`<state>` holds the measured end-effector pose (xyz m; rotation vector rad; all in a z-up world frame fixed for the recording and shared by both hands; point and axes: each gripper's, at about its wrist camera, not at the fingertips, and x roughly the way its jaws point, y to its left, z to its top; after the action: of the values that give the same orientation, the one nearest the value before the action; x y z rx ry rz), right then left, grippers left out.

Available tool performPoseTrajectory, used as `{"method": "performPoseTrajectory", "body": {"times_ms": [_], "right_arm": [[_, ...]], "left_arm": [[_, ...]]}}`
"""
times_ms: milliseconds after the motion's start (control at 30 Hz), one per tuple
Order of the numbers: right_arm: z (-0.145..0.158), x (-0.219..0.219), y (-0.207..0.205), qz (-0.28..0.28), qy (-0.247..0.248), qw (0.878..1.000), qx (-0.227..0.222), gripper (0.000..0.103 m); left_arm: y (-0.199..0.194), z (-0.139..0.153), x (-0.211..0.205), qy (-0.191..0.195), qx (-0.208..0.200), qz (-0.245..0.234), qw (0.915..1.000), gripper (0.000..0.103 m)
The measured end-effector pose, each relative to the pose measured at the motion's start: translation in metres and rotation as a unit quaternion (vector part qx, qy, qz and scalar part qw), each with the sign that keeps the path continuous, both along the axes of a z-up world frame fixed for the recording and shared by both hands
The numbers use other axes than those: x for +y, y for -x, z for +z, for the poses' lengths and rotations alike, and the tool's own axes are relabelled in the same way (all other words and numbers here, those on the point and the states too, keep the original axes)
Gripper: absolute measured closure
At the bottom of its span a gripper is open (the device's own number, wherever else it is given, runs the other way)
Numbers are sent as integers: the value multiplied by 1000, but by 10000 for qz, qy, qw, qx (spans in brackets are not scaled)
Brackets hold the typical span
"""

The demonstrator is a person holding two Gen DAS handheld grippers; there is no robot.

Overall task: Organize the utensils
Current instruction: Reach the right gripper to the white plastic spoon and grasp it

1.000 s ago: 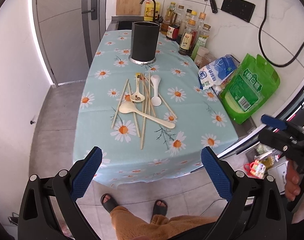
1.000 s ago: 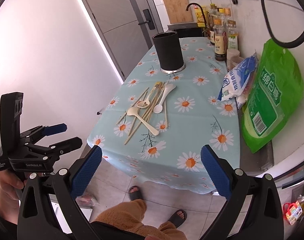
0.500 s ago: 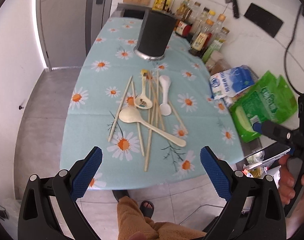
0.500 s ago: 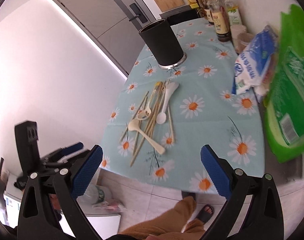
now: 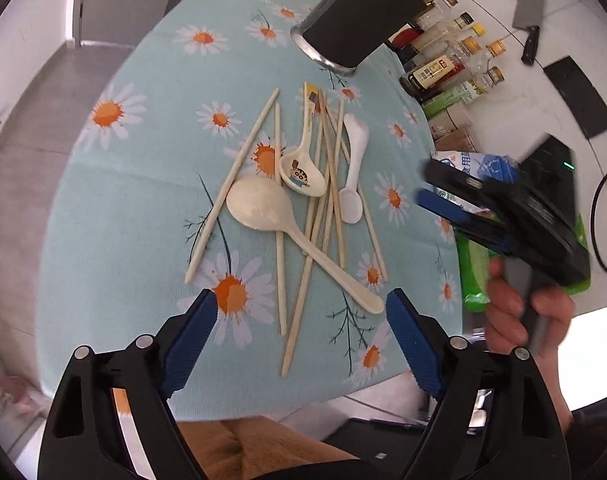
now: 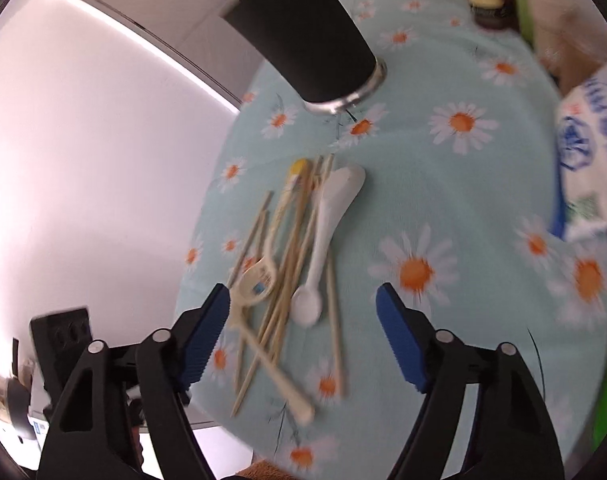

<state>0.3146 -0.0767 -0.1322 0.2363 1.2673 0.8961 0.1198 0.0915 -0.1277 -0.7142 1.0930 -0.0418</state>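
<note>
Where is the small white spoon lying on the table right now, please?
In the left wrist view the small white spoon lies on the right side of the utensil pile, among the chopsticks and just right of the cartoon-printed spoon.

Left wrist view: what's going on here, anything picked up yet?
Nothing is picked up yet. A person holds a handheld gripper in each hand over a daisy-print tablecloth. A loose pile of wooden chopsticks, a large cream plastic spoon, a cartoon-print spoon and a small white spoon lies in front of a black cylindrical utensil holder. The left gripper and right gripper are both closing, with nothing between their fingers.
</note>
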Motion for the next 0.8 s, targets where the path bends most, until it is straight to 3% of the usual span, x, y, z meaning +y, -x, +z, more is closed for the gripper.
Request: {"method": "performPoseTrajectory", "body": {"times_ms": [200, 533, 567, 700, 800], "right_arm": [[-36, 19, -36, 45, -12, 9983, 574, 49], [-50, 31, -46, 98, -202, 9986, 485, 58], [-51, 32, -45, 87, -223, 9987, 448, 60], [-59, 34, -46, 82, -178, 9988, 438, 86], [-62, 33, -45, 94, -315, 9983, 477, 87]], "left_arm": [[-15, -9, 4, 502, -45, -22, 9987, 24], [-28, -24, 12, 951, 29, 16, 9955, 24], [-28, -24, 12, 949, 27, 18, 9955, 24], [-31, -24, 13, 989, 60, 29, 9951, 24], [-31, -24, 13, 1050, 67, 47, 9944, 24]]}}
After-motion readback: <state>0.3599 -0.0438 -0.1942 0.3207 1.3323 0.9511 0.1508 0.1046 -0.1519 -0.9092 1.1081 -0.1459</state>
